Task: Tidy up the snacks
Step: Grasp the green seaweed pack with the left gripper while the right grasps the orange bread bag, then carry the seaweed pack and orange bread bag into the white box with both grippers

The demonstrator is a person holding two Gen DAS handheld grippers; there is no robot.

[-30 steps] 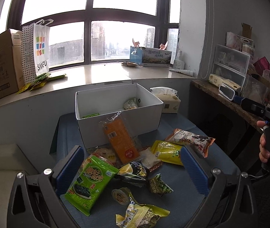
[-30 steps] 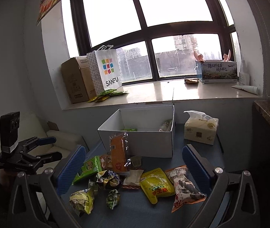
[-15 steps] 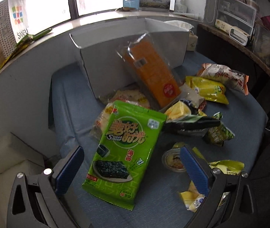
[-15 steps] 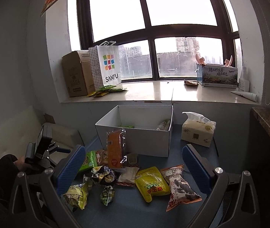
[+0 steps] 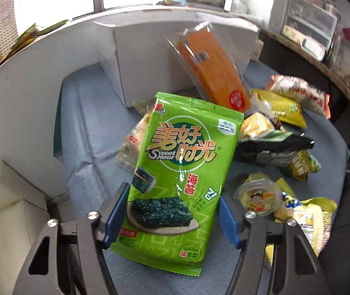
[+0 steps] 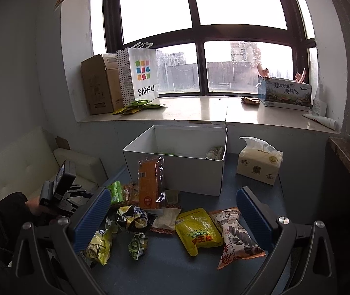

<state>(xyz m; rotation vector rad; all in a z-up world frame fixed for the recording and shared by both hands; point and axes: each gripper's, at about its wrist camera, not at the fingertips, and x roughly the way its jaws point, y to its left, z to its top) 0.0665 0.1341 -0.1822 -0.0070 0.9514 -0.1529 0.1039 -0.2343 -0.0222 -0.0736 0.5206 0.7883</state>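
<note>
Left wrist view, left to right. A pale cushion (image 5: pixel 5 204) is sitting at the far left edge. The blue cloth (image 5: pixel 86 132) is covering the table and carrying the snacks. The left gripper (image 5: pixel 175 217) is pointing steeply down over the green seaweed packet (image 5: pixel 182 169); its jaws have just been closing, and the lower half of the packet is lying between the two blue pads (image 5: pixel 115 215). The pads are sitting right at the packet's side edges, but I cannot tell whether they are pressing it yet. The packet is lying flat on the cloth, its top resting on a clear-wrapped biscuit pack (image 5: pixel 133 142). Behind it the white box (image 5: pixel 145 56) is standing open, with an orange packet (image 5: pixel 211 68) leaning against its front wall. Further right a black-and-green bag (image 5: pixel 273 147), a jelly cup (image 5: pixel 258 198) and yellow bags (image 5: pixel 280 105) are lying close together.

Right wrist view, left to right. A dark sleeve (image 6: pixel 5 211) and the left gripper's body are showing at the lower left. The right gripper (image 6: pixel 172 218) is hovering above the table with its jaws spread wide and nothing between them. Below it a yellow pouch (image 6: pixel 197 231) and an orange-edged chip bag (image 6: pixel 236 238) are lying side by side. A tissue pack (image 6: pixel 258 164) is standing just right of the box.
</note>
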